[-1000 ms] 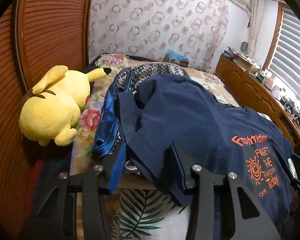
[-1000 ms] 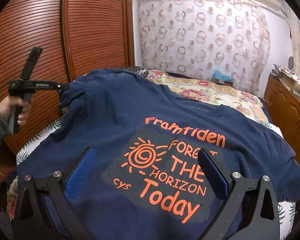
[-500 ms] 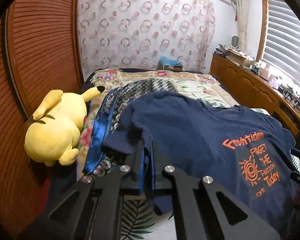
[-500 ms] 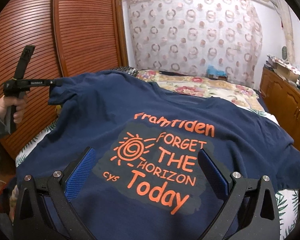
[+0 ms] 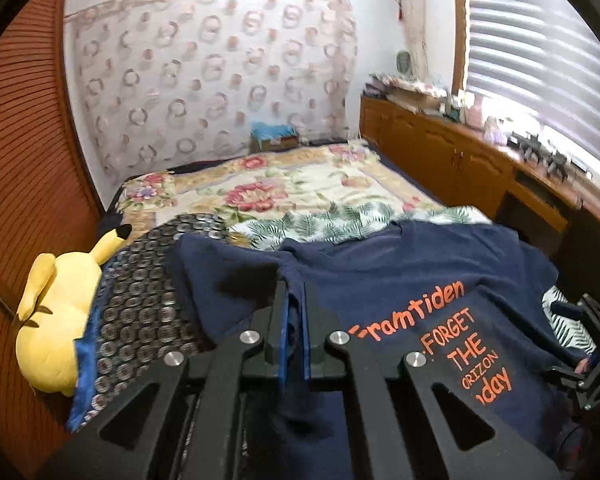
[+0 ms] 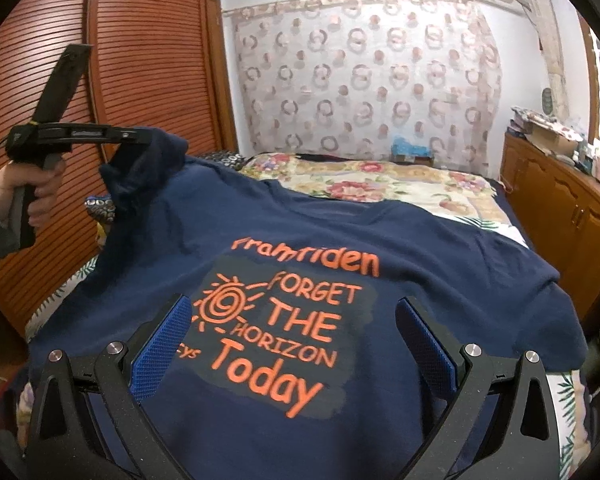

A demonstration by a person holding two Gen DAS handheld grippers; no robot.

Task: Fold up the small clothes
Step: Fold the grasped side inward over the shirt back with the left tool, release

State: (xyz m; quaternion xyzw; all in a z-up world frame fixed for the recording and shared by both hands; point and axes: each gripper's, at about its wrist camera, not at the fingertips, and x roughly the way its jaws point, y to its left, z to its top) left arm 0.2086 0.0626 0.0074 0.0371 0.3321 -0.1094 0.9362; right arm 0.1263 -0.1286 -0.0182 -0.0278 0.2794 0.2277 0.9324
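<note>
Navy T-shirt [image 6: 420, 248] spread on bed [image 5: 300, 188]; soft, limp, light. Left hand-held gripper [image 5: 294, 320] pinching sleeve at ten o'clock; right hand-held gripper [image 6: 292, 340] spread. Best gripped at hems.

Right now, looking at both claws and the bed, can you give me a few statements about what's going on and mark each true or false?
1. The left claw is shut on the T-shirt. True.
2. The right claw grips the shirt. False: it is open, nothing between its pads.
3. A yellow plush lies by the wardrobe. True.
4. The shirt's print is white. False: orange.
5. The shirt lies flat. False: one corner is lifted.
</note>
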